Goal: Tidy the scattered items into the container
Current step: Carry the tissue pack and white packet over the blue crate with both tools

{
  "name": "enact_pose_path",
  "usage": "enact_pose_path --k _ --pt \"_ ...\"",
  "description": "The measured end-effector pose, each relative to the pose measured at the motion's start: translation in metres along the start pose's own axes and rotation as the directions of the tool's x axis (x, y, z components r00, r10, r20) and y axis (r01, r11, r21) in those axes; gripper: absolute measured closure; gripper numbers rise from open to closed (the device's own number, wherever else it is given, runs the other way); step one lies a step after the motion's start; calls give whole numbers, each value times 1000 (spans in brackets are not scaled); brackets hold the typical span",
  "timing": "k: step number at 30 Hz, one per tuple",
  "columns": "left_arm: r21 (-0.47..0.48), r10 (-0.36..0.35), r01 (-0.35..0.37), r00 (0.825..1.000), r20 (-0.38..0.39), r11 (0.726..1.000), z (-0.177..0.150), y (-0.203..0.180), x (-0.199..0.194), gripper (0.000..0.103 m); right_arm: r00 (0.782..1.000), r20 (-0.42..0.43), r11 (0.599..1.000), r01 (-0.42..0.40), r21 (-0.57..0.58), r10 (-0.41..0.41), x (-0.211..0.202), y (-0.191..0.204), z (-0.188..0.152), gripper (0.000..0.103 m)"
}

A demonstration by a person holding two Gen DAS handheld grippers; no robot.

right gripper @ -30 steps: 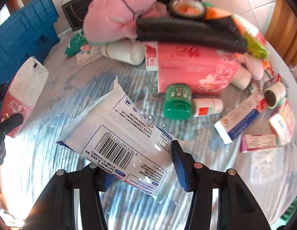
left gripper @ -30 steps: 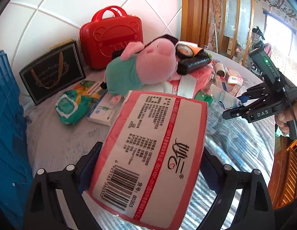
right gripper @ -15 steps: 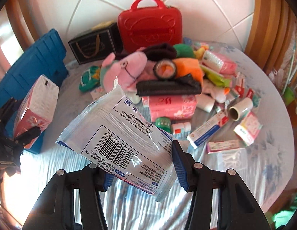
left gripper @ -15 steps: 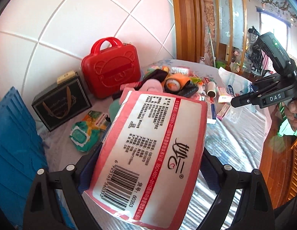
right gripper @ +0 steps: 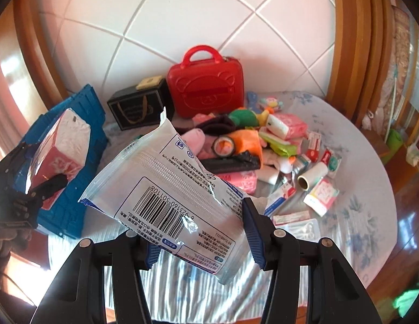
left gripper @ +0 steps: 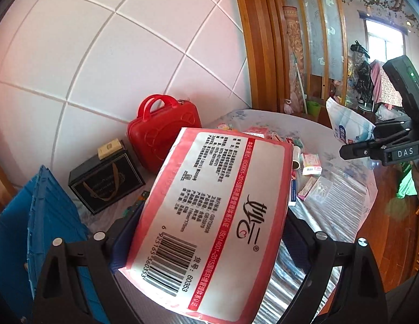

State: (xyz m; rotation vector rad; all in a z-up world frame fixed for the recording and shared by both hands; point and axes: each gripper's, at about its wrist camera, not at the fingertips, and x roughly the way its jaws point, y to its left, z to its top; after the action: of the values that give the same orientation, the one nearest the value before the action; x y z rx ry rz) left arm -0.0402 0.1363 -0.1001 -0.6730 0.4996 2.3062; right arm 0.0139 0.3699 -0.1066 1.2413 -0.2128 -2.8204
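Blue crate (right gripper: 74,162), the container, sits at the left edge of the surface (right gripper: 358,202). My left claw (left gripper: 206,245) is clamped wide on the red-and-white tissue pack (left gripper: 212,216), held above that crate. My right claw (right gripper: 201,229) is clamped on the white foil pouch (right gripper: 169,189), clear of the remaining clutter. Step in hand: carry. Next: lower each over the crate opening, then release.
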Motion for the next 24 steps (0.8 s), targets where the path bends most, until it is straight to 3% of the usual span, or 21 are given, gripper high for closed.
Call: enact_pose_path --k 13,24 --pt "-89 70 -67 997 32 994 28 23 -49 10 996 83 1000 -16 -17 18 -41 15 20 51" --pt "-204 191 -182 981 27 962 21 60 -87 10 992 96 993 -70 -99 79 -45 61 34 51"
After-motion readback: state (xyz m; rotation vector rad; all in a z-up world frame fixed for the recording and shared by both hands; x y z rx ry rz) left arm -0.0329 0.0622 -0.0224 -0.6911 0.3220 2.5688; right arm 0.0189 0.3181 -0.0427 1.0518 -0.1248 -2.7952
